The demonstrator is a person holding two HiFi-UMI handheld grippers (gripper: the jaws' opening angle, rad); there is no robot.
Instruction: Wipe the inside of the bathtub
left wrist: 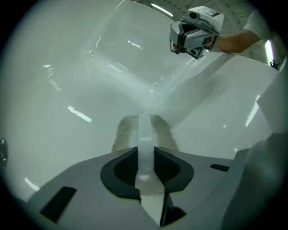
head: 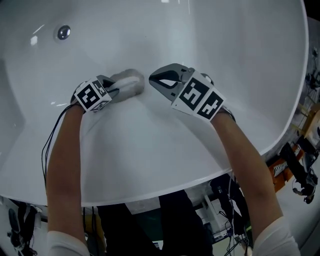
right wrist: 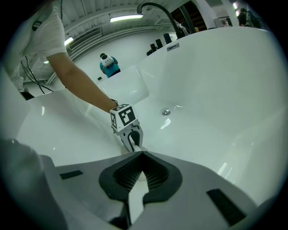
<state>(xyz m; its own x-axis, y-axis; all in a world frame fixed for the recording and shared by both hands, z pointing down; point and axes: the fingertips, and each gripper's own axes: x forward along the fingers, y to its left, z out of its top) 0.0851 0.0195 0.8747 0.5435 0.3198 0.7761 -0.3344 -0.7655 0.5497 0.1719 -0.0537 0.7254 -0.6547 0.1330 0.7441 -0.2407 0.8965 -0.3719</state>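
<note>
We see the bathtub [head: 150,145] from above, white and glossy, its inner wall sloping down toward us. A pale, fuzzy cloth [head: 129,83] lies pressed against that inner wall, down the slope from the round metal drain [head: 63,32]. The left tongs [head: 117,90] are clenched on the cloth. In the left gripper view [left wrist: 145,150] we find a white strip of it pinched between the jaws and the fuzzy part [left wrist: 126,130] spread on the tub surface just beyond them. The right tongs [head: 152,80] hover just beside the cloth, pointing toward it. In the right gripper view [right wrist: 142,153] we see their jaws clenched together on nothing. Past the tub's far rim we make out a dark curved faucet [right wrist: 157,9].
</note>
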